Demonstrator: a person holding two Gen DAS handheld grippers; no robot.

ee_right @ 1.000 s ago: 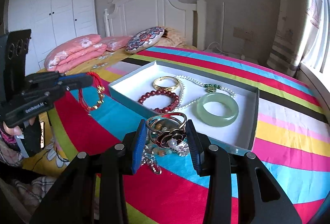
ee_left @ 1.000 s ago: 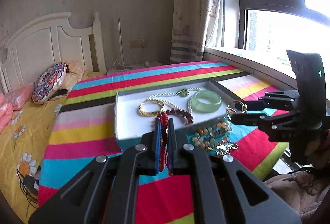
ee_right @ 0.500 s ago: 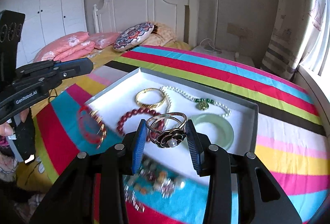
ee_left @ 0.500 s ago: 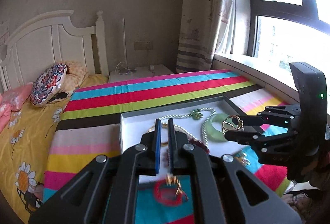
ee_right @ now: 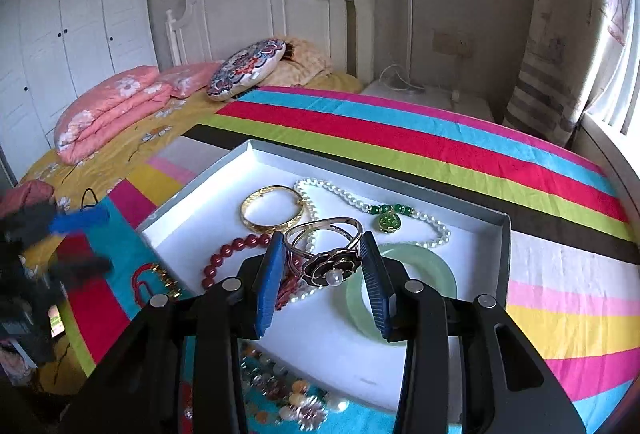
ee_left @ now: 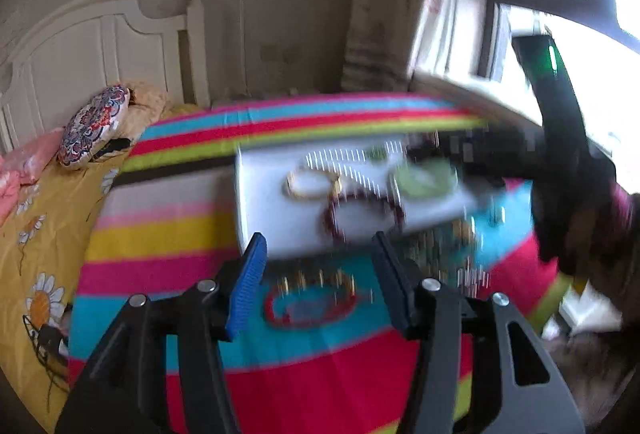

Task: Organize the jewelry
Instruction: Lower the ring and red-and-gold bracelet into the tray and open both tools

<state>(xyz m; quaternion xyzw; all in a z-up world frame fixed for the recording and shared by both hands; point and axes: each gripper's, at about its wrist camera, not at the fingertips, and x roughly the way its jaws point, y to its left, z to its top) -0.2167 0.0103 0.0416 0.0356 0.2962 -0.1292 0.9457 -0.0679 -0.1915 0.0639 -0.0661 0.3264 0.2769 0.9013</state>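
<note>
Blue pads of the right gripper [ee_right: 325,266] are pressed on a gold bangle with a black flower and pearl [ee_right: 330,254], its ring tilted up and away toward twelve o'clock, the flower nearest the camera. That claw is partly closed and carries the piece above the white tray [ee_right: 505,246]. The tray floor lies directly below and slightly ahead of the claw, so I judge that the coming move is a short drop straight down, and the right hand is the one placed for it.

Under the bangle, the tray already holds a red bead bracelet [ee_right: 224,258] at nine o'clock, a pale green jade bangle [ee_right: 432,266] at three, a gold bangle [ee_right: 272,208] further off at eleven, and a pearl necklace with a green pendant [ee_right: 386,220] at one o'clock.

Off to the left, the left gripper [ee_left: 318,276] is opening its jaws, with nothing between them. A red cord bracelet [ee_left: 312,304] lies on the striped bedspread [ee_left: 320,374] just below and ahead of those jaws, outside the tray's near edge; that view is badly smeared. A heap of mixed beads [ee_right: 280,390] sits on the bedspread by the tray's near wall.

Farther away stand a patterned round cushion [ee_right: 248,68] and the white headboard [ee_right: 260,2].
</note>
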